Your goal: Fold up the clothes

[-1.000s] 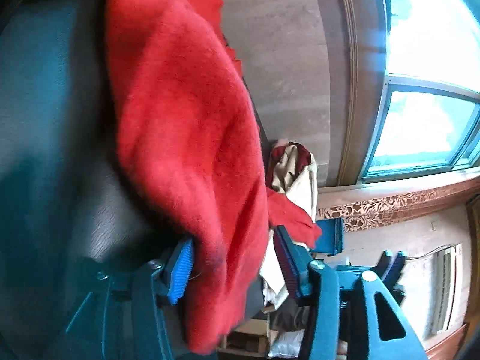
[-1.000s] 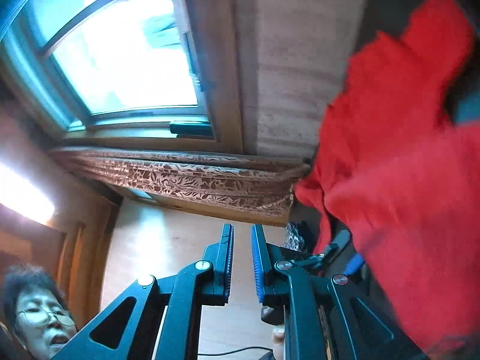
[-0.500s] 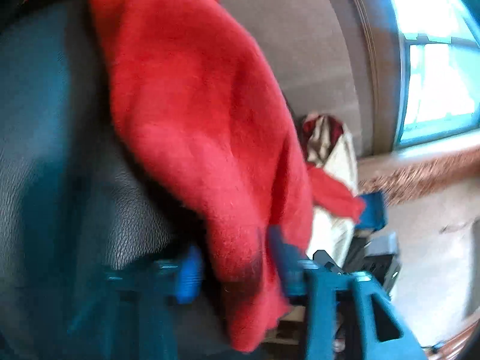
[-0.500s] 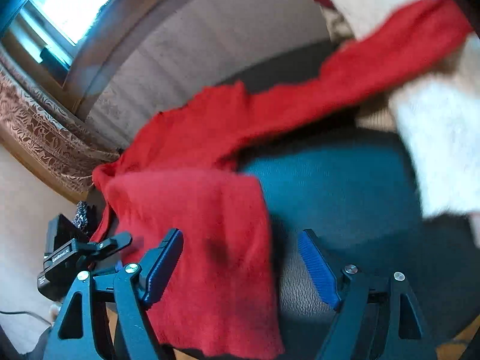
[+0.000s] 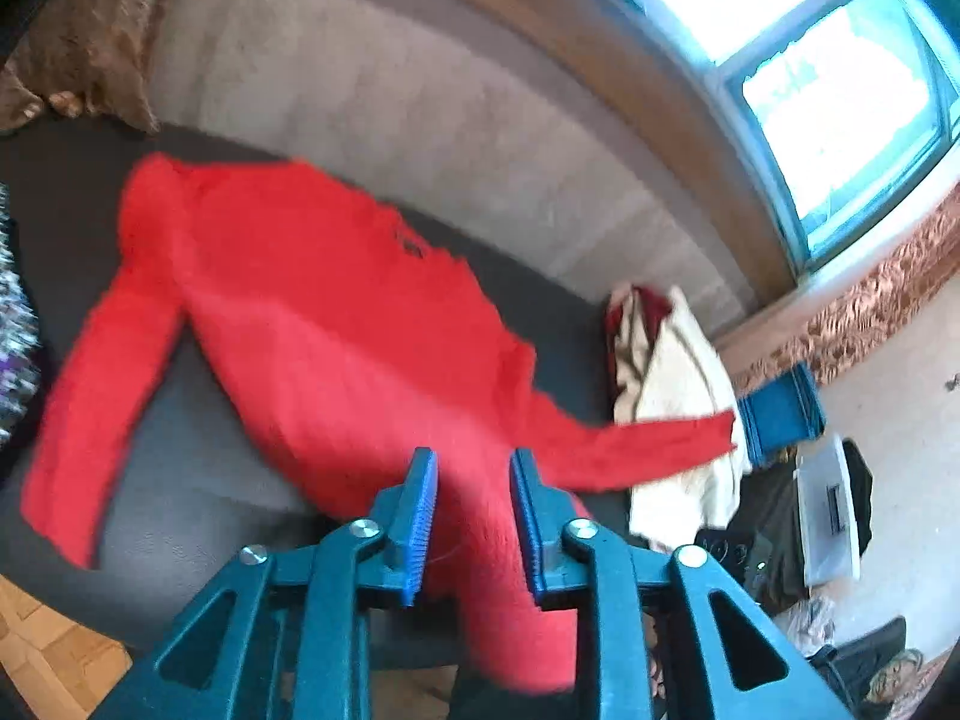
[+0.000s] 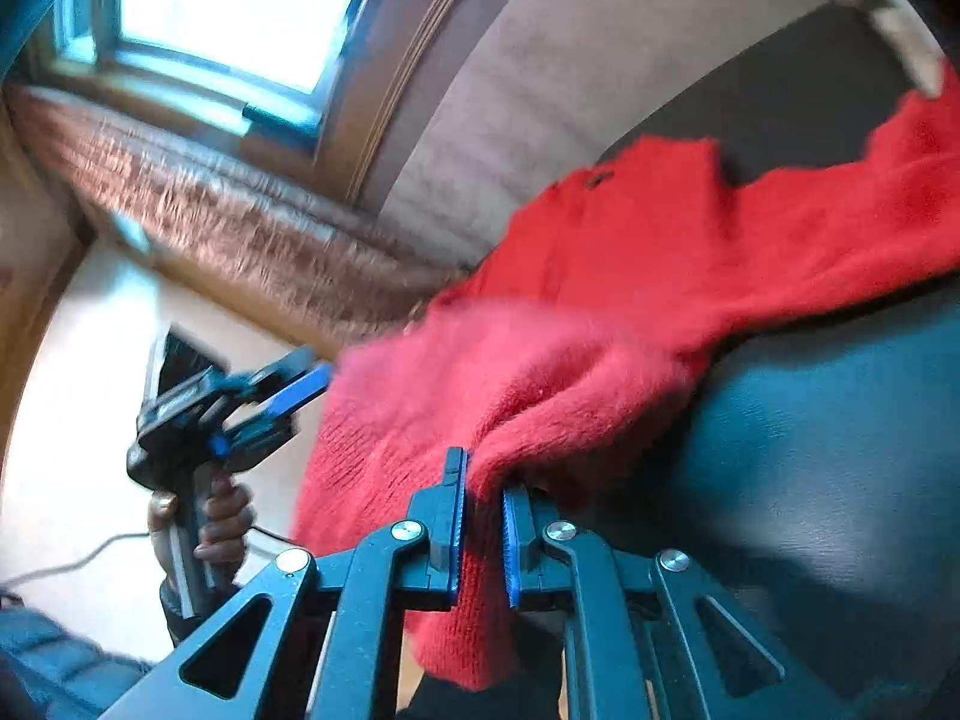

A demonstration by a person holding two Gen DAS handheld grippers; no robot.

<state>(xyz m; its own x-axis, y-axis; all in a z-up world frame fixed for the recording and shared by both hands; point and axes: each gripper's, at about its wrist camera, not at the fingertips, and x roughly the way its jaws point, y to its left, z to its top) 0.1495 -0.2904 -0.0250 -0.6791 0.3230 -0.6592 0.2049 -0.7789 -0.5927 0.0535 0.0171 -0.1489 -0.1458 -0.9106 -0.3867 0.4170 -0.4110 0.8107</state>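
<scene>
Right claw: the right claw (image 6: 480,516) is clenched on a bunched edge of the red sweater (image 6: 630,300), with fabric hanging below the pads.
Left claw: the left claw (image 5: 471,516) has red knit running between its pads, which stand a little apart (whether it truly grips cannot be told); in the right wrist view the left claw (image 6: 300,384) sits off to the left, at the sweater's other lower edge, held by a hand (image 6: 210,522).
Sweater: ahead of both claws the red sweater (image 5: 336,330) lies spread on a dark couch seat (image 5: 198,468), one sleeve trailing left, the other reaching right.
Farther right: a cream and maroon garment (image 5: 666,372) lies under that sleeve's end.
Beyond: the couch back (image 5: 420,108), then a window (image 5: 828,102).
Step in hand: likely holding the bottom edge at two places, either laying the sweater flat or beginning a fold.
Next move: calls for even tension between both claws, so the soft knit does not bunch.
</scene>
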